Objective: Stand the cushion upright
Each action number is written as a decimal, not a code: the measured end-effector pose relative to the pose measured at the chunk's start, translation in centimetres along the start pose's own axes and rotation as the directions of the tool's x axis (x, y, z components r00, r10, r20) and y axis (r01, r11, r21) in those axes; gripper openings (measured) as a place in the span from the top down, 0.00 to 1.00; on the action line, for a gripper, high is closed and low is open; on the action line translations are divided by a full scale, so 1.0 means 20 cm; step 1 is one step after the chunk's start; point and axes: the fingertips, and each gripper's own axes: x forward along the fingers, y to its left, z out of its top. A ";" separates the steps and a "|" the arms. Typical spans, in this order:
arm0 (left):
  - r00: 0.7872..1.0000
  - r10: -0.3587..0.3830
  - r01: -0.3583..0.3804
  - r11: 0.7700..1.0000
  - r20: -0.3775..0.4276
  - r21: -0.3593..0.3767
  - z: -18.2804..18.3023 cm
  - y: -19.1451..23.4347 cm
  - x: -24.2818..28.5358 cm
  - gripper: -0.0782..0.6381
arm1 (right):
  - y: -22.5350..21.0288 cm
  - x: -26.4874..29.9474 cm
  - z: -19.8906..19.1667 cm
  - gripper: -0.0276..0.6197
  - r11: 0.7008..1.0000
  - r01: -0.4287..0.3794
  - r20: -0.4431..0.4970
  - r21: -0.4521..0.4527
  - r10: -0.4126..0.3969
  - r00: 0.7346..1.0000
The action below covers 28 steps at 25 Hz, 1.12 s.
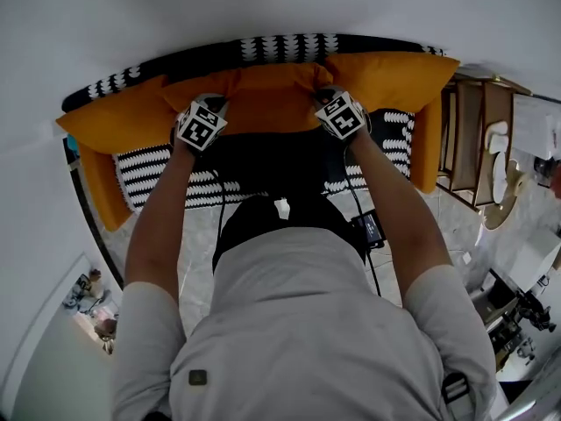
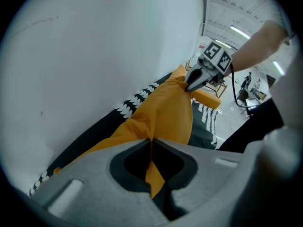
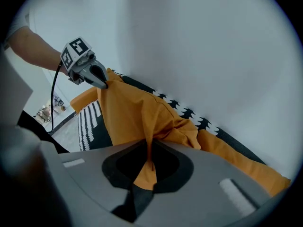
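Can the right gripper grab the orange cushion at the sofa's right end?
Probably not yet: the right gripper is shut on the middle cushion. The right-end cushion lies close by, nothing between, once it lets go.

Bright, soft light from long white ceiling strip lights point(image 2: 239, 30) casts faint shadows; fisheye distortion bends edges, and gripper-view corners vignette black.

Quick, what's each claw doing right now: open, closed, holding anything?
Left claw: closed, pinching the fabric of the orange cushion.
Right claw: closed, pinching the same cushion's fabric.
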 end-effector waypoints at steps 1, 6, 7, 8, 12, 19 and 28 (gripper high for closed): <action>1.000 -0.009 0.009 1.000 -0.006 0.014 0.01 0.01 0.03 0.88 | -0.03 0.02 0.00 0.89 1.000 0.000 -0.005 -0.006 0.000 1.000; 0.999 -0.028 0.028 1.000 -0.031 -0.003 -0.02 0.06 0.19 0.88 | -0.12 0.15 -0.02 0.89 1.000 -0.010 -0.036 -0.022 0.009 0.999; 0.999 -0.026 0.026 1.000 -0.038 -0.013 -0.03 0.08 0.22 0.88 | -0.13 0.18 -0.03 0.89 1.000 -0.013 -0.042 -0.022 0.012 0.999; 0.999 -0.024 0.023 0.999 -0.039 -0.027 -0.04 0.09 0.24 0.88 | -0.14 0.20 -0.03 0.89 1.000 -0.015 -0.047 -0.015 0.014 0.999; 1.000 -0.020 0.019 0.997 -0.018 -0.078 -0.01 0.17 0.31 0.88 | -0.21 0.27 -0.05 0.89 0.999 -0.012 -0.067 0.042 0.015 0.998; 1.000 0.003 -0.003 0.996 0.003 -0.092 -0.02 0.21 0.32 0.82 | -0.24 0.30 -0.04 0.81 0.999 0.004 -0.084 0.041 -0.001 0.996; 0.988 0.126 -0.111 0.982 0.094 -0.150 -0.02 0.22 0.12 0.66 | -0.28 0.17 -0.01 0.49 0.993 0.095 -0.044 0.069 -0.092 0.995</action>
